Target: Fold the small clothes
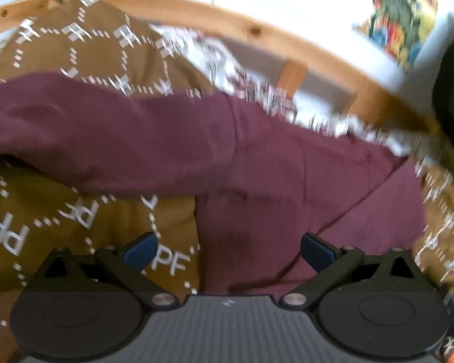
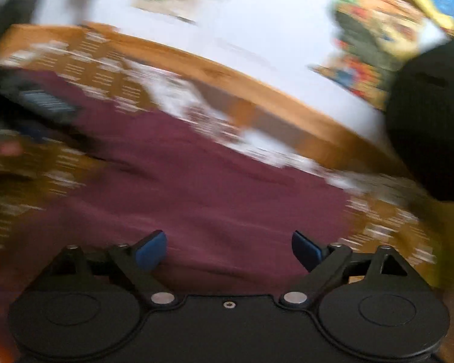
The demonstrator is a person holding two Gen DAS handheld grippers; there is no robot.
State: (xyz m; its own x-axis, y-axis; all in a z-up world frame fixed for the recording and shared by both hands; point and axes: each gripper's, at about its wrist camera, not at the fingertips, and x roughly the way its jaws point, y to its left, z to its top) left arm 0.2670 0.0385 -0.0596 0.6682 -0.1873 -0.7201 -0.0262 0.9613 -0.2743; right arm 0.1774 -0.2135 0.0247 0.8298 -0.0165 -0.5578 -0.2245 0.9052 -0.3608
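A maroon garment (image 1: 257,166) lies spread on a brown patterned cover (image 1: 60,211), with one long part reaching left. My left gripper (image 1: 228,251) is open and empty, just above the garment's near edge. In the right wrist view, which is blurred, the same maroon garment (image 2: 212,187) fills the middle. My right gripper (image 2: 229,251) is open and empty above it. The left gripper (image 2: 42,103) shows as a dark blur at the far left of that view.
The brown cover with white letters (image 2: 106,69) lies over a wooden-framed surface (image 1: 196,12). A white floor lies beyond (image 2: 257,30). Colourful items (image 1: 402,15) are at the upper right. A dark round object (image 2: 432,121) stands at the right edge.
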